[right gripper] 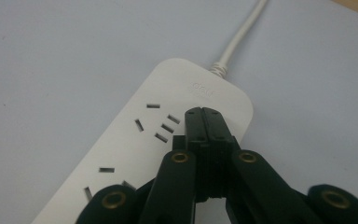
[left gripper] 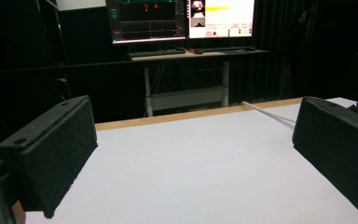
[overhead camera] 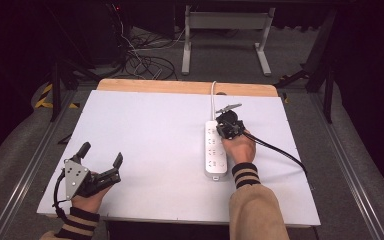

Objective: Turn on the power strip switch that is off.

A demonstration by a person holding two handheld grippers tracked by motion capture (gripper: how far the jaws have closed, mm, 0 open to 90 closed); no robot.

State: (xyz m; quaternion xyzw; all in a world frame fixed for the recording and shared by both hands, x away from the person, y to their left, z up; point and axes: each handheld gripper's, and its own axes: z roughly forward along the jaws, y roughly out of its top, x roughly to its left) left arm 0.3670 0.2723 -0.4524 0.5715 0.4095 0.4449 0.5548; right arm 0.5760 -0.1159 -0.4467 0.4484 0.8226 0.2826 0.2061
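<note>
the white bench is seen largely bare. the power strip is laid right of centre, its long axis running near-to-far, cord pointing to the far edge. the right gripper, jaws clenched empty, is poised over its far end. the left gripper is rested near the front-left corner, jaws released.

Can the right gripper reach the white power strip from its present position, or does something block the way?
Probably yes. The right gripper, jaws shut, is right above the cord end of the white power strip, with nothing between them. Contact itself cannot be judged.
</note>
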